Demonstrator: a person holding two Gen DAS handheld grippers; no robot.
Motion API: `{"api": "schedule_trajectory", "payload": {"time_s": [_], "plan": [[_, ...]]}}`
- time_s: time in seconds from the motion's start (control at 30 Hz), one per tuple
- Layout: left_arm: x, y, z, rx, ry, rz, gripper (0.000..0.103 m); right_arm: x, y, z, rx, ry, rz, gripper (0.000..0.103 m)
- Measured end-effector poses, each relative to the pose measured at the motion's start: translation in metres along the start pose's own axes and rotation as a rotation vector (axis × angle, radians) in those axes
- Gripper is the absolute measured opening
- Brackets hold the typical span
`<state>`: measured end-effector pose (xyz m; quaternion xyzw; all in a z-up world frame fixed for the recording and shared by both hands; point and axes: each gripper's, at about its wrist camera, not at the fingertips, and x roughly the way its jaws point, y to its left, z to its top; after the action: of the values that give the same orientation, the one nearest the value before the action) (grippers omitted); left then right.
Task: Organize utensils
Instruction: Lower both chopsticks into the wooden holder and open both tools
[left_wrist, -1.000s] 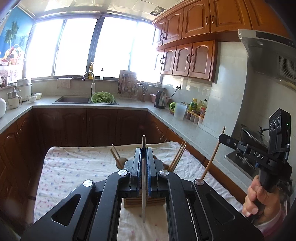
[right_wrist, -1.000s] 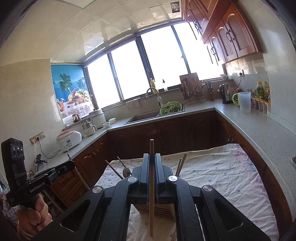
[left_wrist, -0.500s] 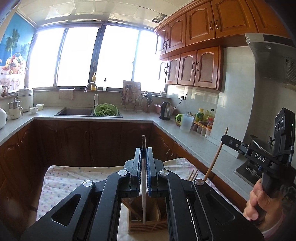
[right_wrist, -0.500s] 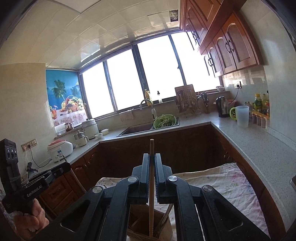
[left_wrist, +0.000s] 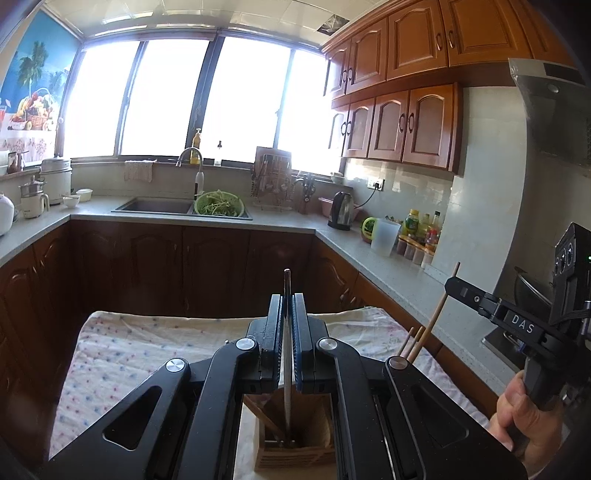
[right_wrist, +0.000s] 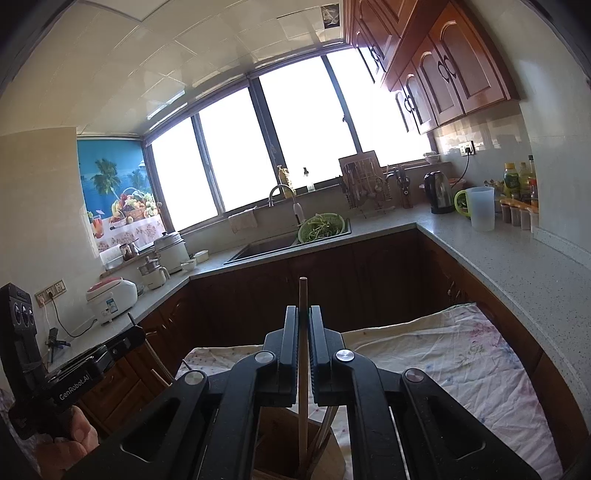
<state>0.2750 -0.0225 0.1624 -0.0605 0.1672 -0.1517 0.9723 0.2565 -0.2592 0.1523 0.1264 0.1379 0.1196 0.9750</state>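
From the left wrist, the left tongs (left_wrist: 287, 343) are clenched on a thin metal utensil (left_wrist: 286, 373) that stands upright, its lower end already down inside the wooden holder (left_wrist: 295, 439) on the cloth-covered bench (left_wrist: 122, 354). Brown sticks already lean in that compartment. My worry here is a jam: the tip could land on those sticks and stop short, and if the tongs let go then, it would topple against the rim or tip out. Off to the right, the right tongs (left_wrist: 451, 286) carry a wooden chopstick (left_wrist: 436, 314) slanting down toward two more stick tops (left_wrist: 413, 338). The two tools are close together, so a knock between them is quite possible.

From the right wrist, the right tongs (right_wrist: 303, 350) pinch that wooden chopstick (right_wrist: 303, 387) between the pads, and its bottom end reaches into the holder (right_wrist: 325, 446), where other sticks lean. It looks slightly off plumb to me. Pushed down crooked, it could wedge against the leaning ones or lever the light holder over, and the rumpled cloth underneath gives it little footing. The left tongs (right_wrist: 137, 333) sit low at the left, on the same holder as far as I can judge; both releasing at once might scatter the lot.
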Motion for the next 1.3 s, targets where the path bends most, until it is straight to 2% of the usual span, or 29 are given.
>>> {"api": "schedule_trajectory", "payload": {"time_s": [0.67,1.03,1.13,1.3], "plan": [[0.017,0.010,-0.050,-0.050,0.076,0.042,0.004,0.014,-0.006,-0.042,0.036,0.060,-0.040,0.005],[0.020,0.016,-0.055,-0.051,0.077,0.073,0.004,0.013,-0.010,-0.047,0.049,0.064,-0.045,0.005],[0.021,0.021,-0.056,-0.077,0.081,0.053,0.004,0.013,-0.009,-0.047,0.054,0.066,-0.043,0.005],[0.020,0.015,-0.057,-0.055,0.076,0.052,0.004,0.015,-0.009,-0.047,0.057,0.070,-0.047,0.005]]}}
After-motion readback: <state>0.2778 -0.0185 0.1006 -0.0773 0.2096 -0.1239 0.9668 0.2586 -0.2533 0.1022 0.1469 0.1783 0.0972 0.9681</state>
